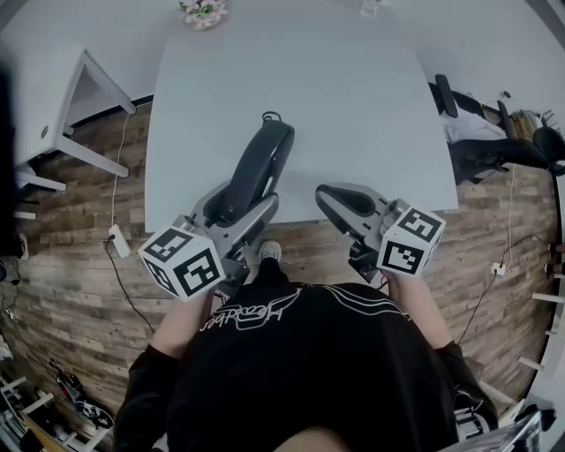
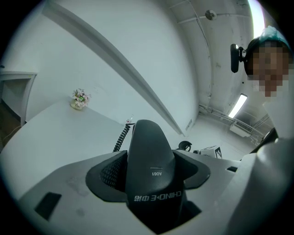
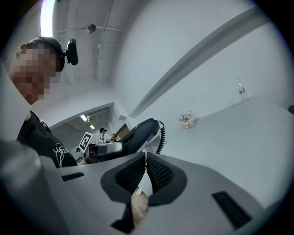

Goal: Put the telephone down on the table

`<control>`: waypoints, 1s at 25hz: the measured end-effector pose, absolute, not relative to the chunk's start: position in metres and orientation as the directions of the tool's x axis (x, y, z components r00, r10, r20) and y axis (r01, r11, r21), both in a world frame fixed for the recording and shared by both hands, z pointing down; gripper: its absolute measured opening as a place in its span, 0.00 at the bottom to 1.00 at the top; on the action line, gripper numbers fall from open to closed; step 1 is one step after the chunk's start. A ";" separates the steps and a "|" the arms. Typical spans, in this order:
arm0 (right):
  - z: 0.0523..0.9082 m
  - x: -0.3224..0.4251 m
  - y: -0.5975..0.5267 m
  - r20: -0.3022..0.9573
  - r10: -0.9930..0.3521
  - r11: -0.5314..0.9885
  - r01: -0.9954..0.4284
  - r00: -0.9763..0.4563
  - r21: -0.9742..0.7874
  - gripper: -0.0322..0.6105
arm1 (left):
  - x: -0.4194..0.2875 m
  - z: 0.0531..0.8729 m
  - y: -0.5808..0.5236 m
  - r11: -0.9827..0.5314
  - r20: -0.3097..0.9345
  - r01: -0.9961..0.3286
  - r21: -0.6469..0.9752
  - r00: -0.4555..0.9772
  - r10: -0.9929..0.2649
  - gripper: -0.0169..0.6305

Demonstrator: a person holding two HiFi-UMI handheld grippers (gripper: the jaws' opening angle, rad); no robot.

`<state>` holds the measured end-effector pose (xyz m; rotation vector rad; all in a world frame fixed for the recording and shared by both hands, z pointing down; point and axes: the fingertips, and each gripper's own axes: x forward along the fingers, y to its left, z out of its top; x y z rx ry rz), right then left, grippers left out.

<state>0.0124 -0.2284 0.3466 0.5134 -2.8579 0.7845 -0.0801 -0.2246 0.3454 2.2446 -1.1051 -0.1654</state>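
Note:
A dark grey telephone handset [image 1: 262,166] with a coiled cord [image 1: 270,116] is tilted over the front edge of the pale grey table [image 1: 353,97]. My left gripper [image 1: 231,205] is shut on its lower end. In the left gripper view the handset [image 2: 151,156] fills the gap between the pads, and the cord [image 2: 120,137] trails onto the table. My right gripper [image 1: 331,196] hovers at the table's front edge to the right of the handset. Its pads [image 3: 156,172] are shut together on nothing. The right gripper view shows the handset [image 3: 140,133] to its left.
A small flower pot [image 1: 202,12] and a clear bottle [image 1: 369,7] stand at the table's far edge. A white side table [image 1: 53,97] stands at the left, and a chair with dark items [image 1: 477,132] at the right. Cables and a power strip [image 1: 117,240] lie on the wooden floor.

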 end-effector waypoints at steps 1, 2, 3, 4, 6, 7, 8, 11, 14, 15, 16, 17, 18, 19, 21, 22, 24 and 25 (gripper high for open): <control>0.347 0.005 -0.235 0.218 -0.289 0.805 -0.360 -0.932 -0.472 0.11 | -0.089 0.347 -0.232 -0.451 0.161 -0.680 0.578 0.637 -0.754 0.48; 0.348 -0.002 -0.242 0.218 -0.290 0.803 -0.361 -0.932 -0.475 0.11 | -0.098 0.350 -0.239 -0.446 0.168 -0.686 0.575 0.633 -0.756 0.48; 0.349 -0.008 -0.250 0.218 -0.291 0.800 -0.362 -0.931 -0.477 0.11 | -0.105 0.352 -0.245 -0.441 0.177 -0.691 0.573 0.629 -0.757 0.48; 0.349 -0.014 -0.256 0.218 -0.293 0.798 -0.363 -0.931 -0.480 0.11 | -0.112 0.355 -0.252 -0.436 0.185 -0.695 0.572 0.627 -0.757 0.48; 0.351 -0.025 -0.268 0.219 -0.294 0.795 -0.365 -0.930 -0.485 0.11 | -0.124 0.359 -0.264 -0.428 0.198 -0.700 0.571 0.624 -0.756 0.48; 0.352 -0.031 -0.273 0.219 -0.295 0.793 -0.366 -0.930 -0.487 0.11 | -0.130 0.361 -0.270 -0.425 0.204 -0.704 0.569 0.621 -0.756 0.48; 0.354 -0.035 -0.278 0.220 -0.295 0.791 -0.367 -0.930 -0.490 0.11 | -0.136 0.363 -0.274 -0.422 0.211 -0.709 0.566 0.618 -0.757 0.48; 0.360 -0.045 -0.291 0.223 -0.298 0.780 -0.372 -0.928 -0.504 0.11 | -0.150 0.373 -0.289 -0.406 0.233 -0.720 0.562 0.609 -0.758 0.48; 0.368 -0.052 -0.304 0.228 -0.305 0.766 -0.381 -0.924 -0.517 0.11 | -0.160 0.385 -0.304 -0.392 0.255 -0.728 0.563 0.604 -0.756 0.48; 0.371 -0.054 -0.308 0.231 -0.307 0.762 -0.384 -0.923 -0.521 0.11 | -0.163 0.389 -0.309 -0.387 0.262 -0.731 0.562 0.602 -0.755 0.48; 0.374 -0.056 -0.312 0.234 -0.309 0.758 -0.387 -0.922 -0.525 0.11 | -0.166 0.393 -0.313 -0.383 0.270 -0.734 0.561 0.600 -0.753 0.48; 0.378 -0.057 -0.316 0.237 -0.311 0.753 -0.391 -0.920 -0.530 0.11 | -0.168 0.398 -0.318 -0.379 0.278 -0.736 0.561 0.599 -0.751 0.48; 0.381 -0.058 -0.320 0.240 -0.313 0.747 -0.395 -0.919 -0.535 0.11 | -0.170 0.403 -0.323 -0.376 0.286 -0.737 0.561 0.599 -0.748 0.48; 0.385 -0.059 -0.324 0.243 -0.316 0.741 -0.399 -0.917 -0.540 0.11 | -0.171 0.408 -0.328 -0.373 0.295 -0.739 0.561 0.599 -0.744 0.48; 0.392 -0.059 -0.331 0.249 -0.323 0.727 -0.408 -0.913 -0.552 0.11 | -0.173 0.420 -0.336 -0.367 0.316 -0.746 0.556 0.598 -0.736 0.48; 0.397 -0.059 -0.334 0.253 -0.326 0.719 -0.412 -0.911 -0.559 0.11 | -0.174 0.426 -0.340 -0.364 0.329 -0.750 0.552 0.597 -0.732 0.48; 0.405 -0.058 -0.339 0.259 -0.330 0.702 -0.419 -0.908 -0.576 0.11 | -0.174 0.440 -0.348 -0.356 0.356 -0.760 0.544 0.593 -0.722 0.48; 0.409 -0.057 -0.343 0.261 -0.331 0.693 -0.421 -0.907 -0.585 0.11 | -0.174 0.448 -0.353 -0.349 0.370 -0.764 0.543 0.591 -0.717 0.48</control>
